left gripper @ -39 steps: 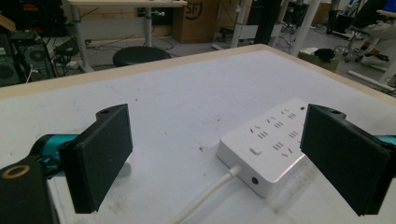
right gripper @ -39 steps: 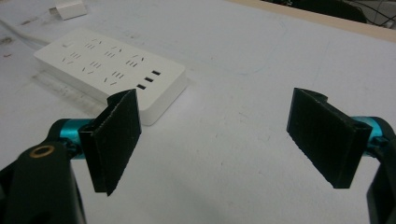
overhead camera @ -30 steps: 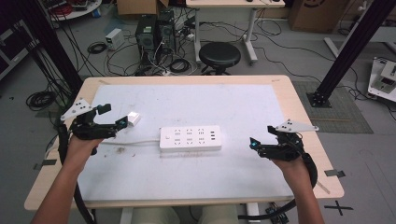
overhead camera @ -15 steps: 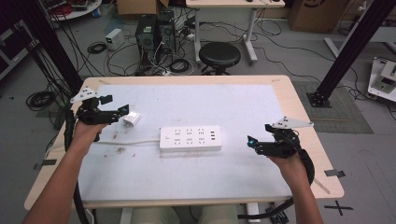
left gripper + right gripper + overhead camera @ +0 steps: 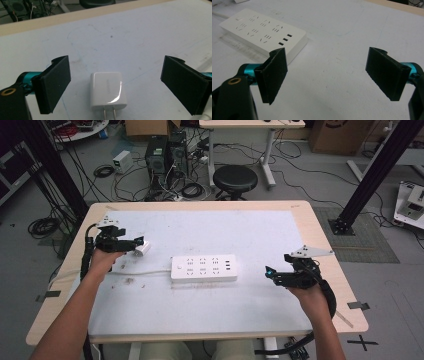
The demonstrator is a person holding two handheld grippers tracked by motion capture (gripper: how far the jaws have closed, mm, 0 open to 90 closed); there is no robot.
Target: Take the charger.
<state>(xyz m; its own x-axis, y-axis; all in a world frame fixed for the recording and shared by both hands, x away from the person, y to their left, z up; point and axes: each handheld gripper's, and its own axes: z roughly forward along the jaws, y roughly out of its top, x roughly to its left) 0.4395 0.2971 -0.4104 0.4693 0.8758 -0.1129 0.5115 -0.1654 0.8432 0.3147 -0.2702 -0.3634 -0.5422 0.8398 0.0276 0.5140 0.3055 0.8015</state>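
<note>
A white power strip (image 5: 203, 267) lies flat mid-table, its cord running off to the left; the right gripper view shows it (image 5: 263, 31) at upper left. A small white plug adapter (image 5: 142, 248) lies left of the strip. In the left gripper view the adapter (image 5: 108, 90) rests on the white mat between the wide-apart jaws, prongs toward the camera, touched by neither jaw. My left gripper (image 5: 136, 244) is open around it. My right gripper (image 5: 270, 272) is open over bare mat to the right of the strip, holding nothing.
The white mat covers a wooden table (image 5: 320, 230). Small crumbs (image 5: 129, 281) lie by the cord near the left forearm. Beyond the far edge stand a black stool (image 5: 235, 179), computer cases (image 5: 165, 155) and tangled floor cables.
My left gripper has moved away from me toward the far left and now straddles the adapter. My right gripper has shifted slightly down and left; the strip has not moved.
</note>
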